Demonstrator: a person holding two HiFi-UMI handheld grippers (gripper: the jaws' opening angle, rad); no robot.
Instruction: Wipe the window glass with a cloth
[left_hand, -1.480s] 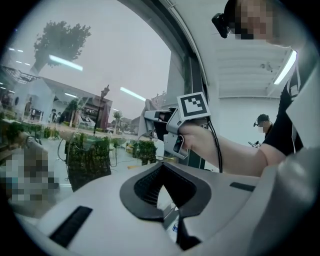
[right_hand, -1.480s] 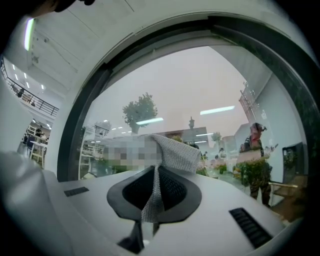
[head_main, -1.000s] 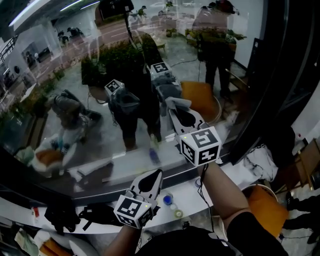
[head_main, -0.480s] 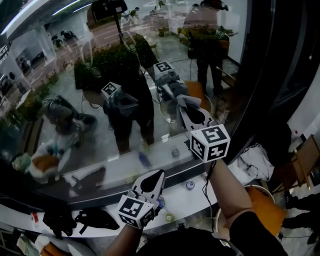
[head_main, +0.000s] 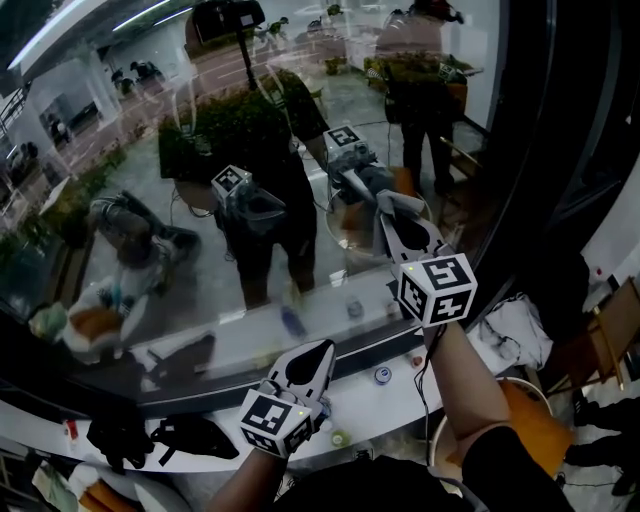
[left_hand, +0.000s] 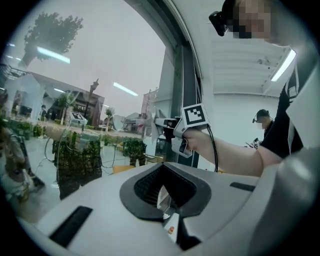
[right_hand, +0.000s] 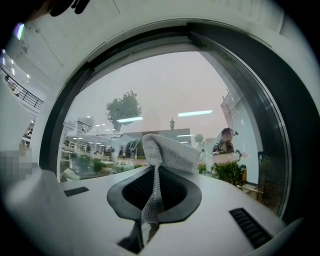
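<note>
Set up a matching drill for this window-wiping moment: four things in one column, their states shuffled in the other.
Column one:
1. left tool
2. right tool
3. cloth
4. window glass

Column two:
A. grey mesh, sticking out past the jaws
B. shows both tools' reflections
C. shut, empty, held low
D. shut on the cloth, raised

Pairs: 1-C, 2-D, 3-A, 4-B

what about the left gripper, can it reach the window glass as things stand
Probably yes: the left gripper points at the window glass with nothing between them. The cloth is in the right gripper.
</note>
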